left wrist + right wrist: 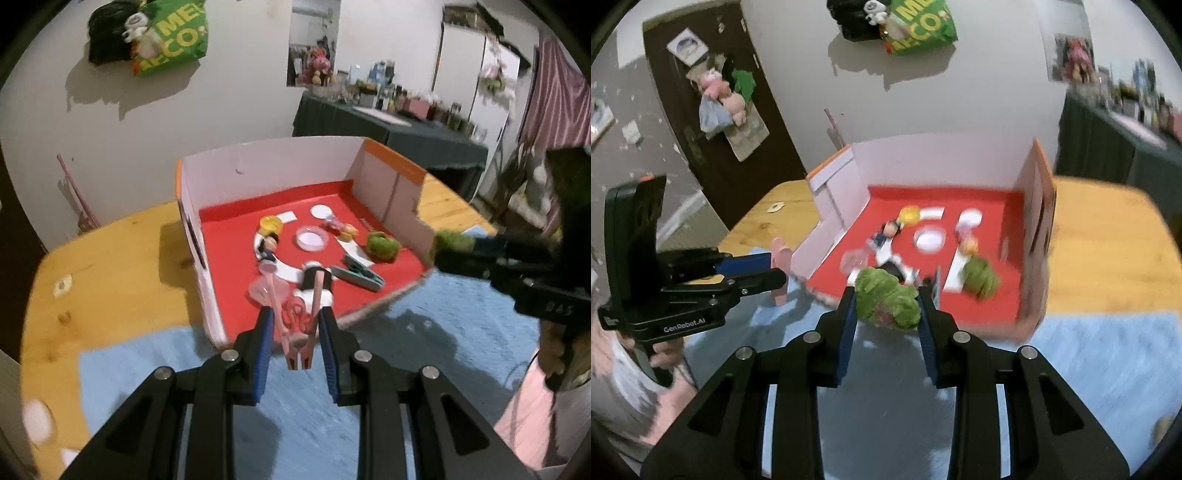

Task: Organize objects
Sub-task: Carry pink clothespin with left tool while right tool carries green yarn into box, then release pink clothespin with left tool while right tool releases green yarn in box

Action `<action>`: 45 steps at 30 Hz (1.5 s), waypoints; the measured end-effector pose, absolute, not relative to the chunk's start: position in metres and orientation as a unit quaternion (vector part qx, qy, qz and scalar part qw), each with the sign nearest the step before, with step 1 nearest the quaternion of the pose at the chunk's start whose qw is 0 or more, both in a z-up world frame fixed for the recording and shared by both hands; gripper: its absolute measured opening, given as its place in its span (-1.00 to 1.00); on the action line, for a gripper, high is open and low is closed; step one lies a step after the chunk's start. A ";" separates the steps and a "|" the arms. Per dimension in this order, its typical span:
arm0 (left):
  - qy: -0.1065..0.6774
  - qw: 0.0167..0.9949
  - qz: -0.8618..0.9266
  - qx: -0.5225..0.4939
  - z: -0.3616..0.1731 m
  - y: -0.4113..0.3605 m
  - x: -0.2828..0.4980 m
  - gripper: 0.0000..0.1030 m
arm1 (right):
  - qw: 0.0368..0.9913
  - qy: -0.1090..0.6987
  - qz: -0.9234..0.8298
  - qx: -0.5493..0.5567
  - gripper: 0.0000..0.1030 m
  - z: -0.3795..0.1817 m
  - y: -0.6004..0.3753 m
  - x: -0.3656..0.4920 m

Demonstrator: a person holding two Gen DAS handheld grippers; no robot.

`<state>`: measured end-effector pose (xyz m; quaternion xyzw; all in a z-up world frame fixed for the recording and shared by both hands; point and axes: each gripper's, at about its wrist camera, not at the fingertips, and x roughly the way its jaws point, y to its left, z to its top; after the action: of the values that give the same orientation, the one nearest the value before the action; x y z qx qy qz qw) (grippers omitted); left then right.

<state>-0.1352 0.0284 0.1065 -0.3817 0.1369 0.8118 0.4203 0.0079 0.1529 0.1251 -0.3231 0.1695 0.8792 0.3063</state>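
Left hand-held gripper (pixel 295 325) is clenched on a pink clothes peg (pixel 300 332), held just short of the near edge of the open cardboard box (pixel 266 166). Right hand-held gripper (pixel 886 302) clasps a green fuzzy ball (pixel 888 301), also just before the box's near edge. To finish well, each load should probably be carried forward over the low front lip and let go above a bare patch of the red floor (pixel 229 258), clear of the white dish (pixel 312 238), the teal peg (pixel 360 277) and the second green ball (pixel 382 246) ahead. Beneath both lies a blue mat (pixel 147 369) on a wooden table (pixel 103 266); a white wall with a hanging green bag (pixel 173 37) stands beyond.
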 end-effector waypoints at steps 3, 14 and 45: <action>0.162 0.415 0.804 -0.394 0.114 0.047 -0.156 -0.49 | 0.332 0.121 0.871 -0.342 -0.42 0.136 0.166 -0.012; 0.228 0.364 0.787 -0.442 0.106 0.102 -0.222 -0.49 | 0.375 0.077 0.826 -0.415 -0.42 0.138 0.237 -0.075; 0.334 0.278 0.758 -0.486 0.048 0.165 -0.258 -0.49 | 0.443 0.137 0.735 -0.494 -0.42 0.067 0.328 -0.106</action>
<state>-0.2576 0.1645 0.0481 -0.4857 0.3344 0.7584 0.2778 -0.1057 0.3285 0.0670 -0.4944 0.1372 0.7351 0.4431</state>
